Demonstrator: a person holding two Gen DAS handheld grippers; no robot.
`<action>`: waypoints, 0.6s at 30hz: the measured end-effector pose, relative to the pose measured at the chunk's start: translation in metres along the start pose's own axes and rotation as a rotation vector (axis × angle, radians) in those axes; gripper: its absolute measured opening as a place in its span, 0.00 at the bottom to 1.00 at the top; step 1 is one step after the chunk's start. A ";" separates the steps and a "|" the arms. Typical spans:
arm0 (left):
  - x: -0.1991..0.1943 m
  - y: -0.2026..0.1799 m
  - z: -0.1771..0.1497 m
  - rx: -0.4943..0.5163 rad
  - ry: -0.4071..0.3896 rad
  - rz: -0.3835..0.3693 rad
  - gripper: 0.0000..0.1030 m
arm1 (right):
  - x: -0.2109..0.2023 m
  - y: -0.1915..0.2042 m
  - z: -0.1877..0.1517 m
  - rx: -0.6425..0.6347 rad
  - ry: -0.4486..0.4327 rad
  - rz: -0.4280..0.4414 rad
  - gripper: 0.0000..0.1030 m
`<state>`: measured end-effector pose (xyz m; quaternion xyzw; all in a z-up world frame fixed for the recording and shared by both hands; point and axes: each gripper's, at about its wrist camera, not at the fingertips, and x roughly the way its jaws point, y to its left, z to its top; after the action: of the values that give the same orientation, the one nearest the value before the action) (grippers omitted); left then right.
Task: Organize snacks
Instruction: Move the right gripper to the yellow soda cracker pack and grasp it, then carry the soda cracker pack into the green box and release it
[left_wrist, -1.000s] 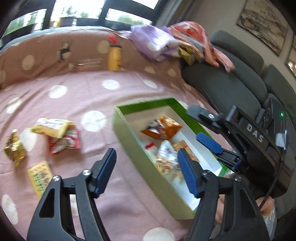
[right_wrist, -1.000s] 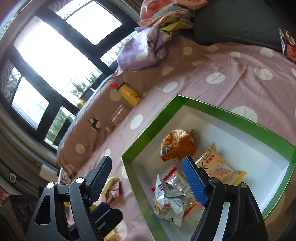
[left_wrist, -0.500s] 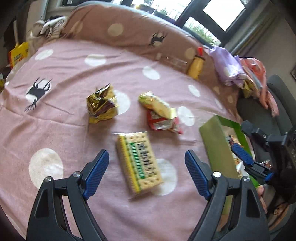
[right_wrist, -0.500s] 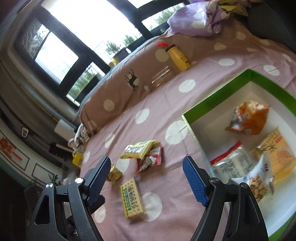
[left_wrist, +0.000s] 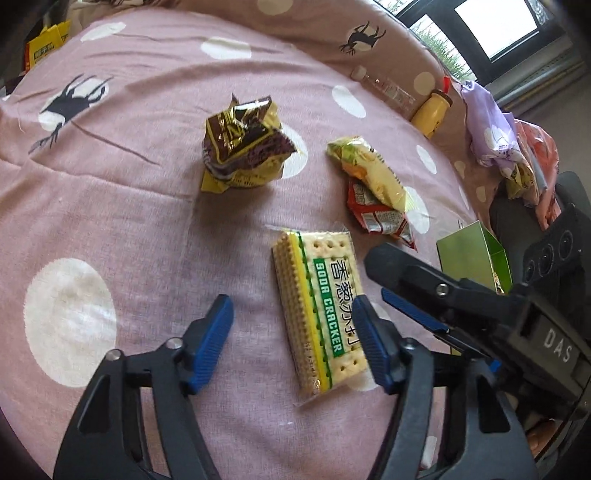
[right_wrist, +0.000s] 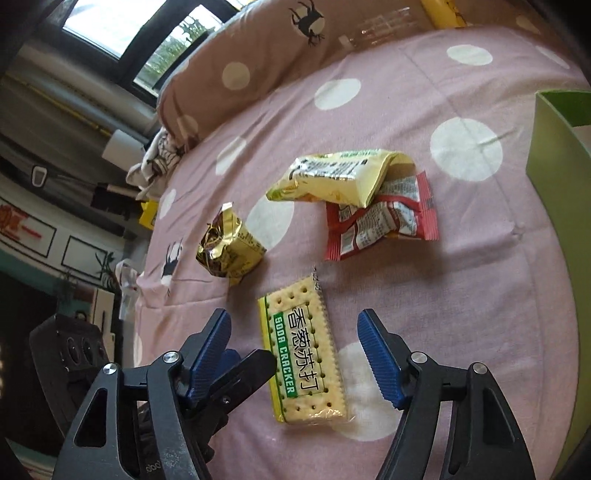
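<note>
Both grippers over the soda cracker pack, nothing gripped.
Pack flat on pink spotted cloth, between right gripper and left gripper pads; both closing, untouched.

Cracker pack lies nearest on the bedspread, foil bag and two overlapping packets behind it

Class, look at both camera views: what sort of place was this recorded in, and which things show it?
Probably a home living room or bedroom: a pink polka-dot cotton sheet spread over a soft surface, a dark grey upholstered sofa beside it, and large black-framed windows.
</note>
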<state>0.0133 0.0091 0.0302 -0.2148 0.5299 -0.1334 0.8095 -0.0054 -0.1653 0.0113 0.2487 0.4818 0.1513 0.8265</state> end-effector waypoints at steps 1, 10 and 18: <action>0.000 -0.001 0.000 0.005 -0.004 0.001 0.62 | 0.003 -0.002 -0.001 0.004 0.013 -0.001 0.67; 0.010 -0.006 -0.005 0.044 0.025 -0.036 0.36 | 0.015 -0.007 -0.004 0.024 0.076 -0.003 0.57; 0.008 -0.014 -0.008 0.073 0.014 -0.037 0.35 | 0.018 -0.004 -0.006 0.035 0.076 0.038 0.57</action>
<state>0.0092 -0.0086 0.0274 -0.1941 0.5264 -0.1692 0.8103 -0.0021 -0.1581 -0.0069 0.2663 0.5105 0.1677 0.8002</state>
